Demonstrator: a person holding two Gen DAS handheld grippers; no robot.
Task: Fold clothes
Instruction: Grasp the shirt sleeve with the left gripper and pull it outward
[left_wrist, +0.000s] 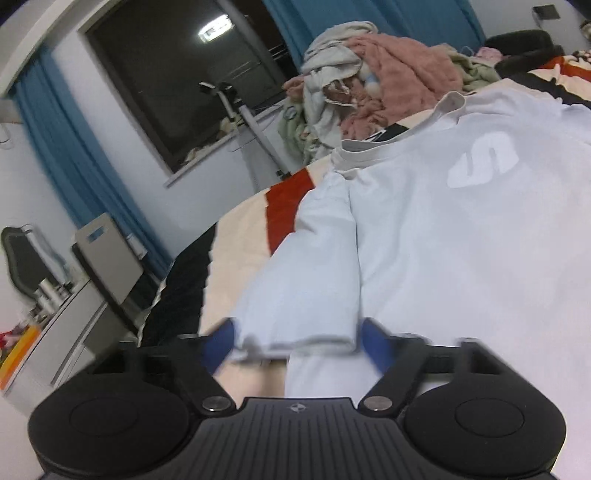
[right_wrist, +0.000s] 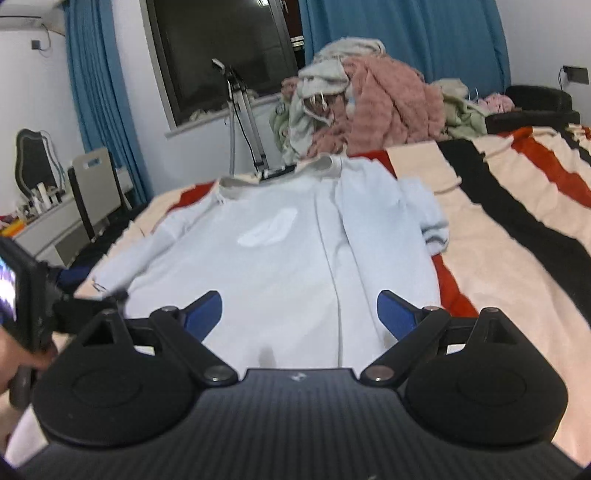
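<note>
Bedroom walls, blue curtains (right_wrist: 99, 92) and a dark window (right_wrist: 221, 55) stood behind a bed (right_wrist: 517, 266) spread with a cream blanket striped in red and black. At its far end rose a heap of clothes (right_wrist: 369, 107), pink and grey, loose and unfolded. Nearer, a pale blue sweatshirt (right_wrist: 295, 258) lay flat, chest logo up, its long axis running away from both cameras, collar toward the heap and hem toward the person. One side looked already turned in over the body, a straight crease running lengthwise, that sleeve bunched by the shoulder; the other sleeve (left_wrist: 306, 266) still stretched outward. Closest to it was the left hand-held gripper (left_wrist: 295, 341), jaws parted wide on either side of the cuff, not yet pinching it. The right hand-held gripper (right_wrist: 299, 312) hovered over the hem, jaws spread, holding nothing. No containers showed.
</note>
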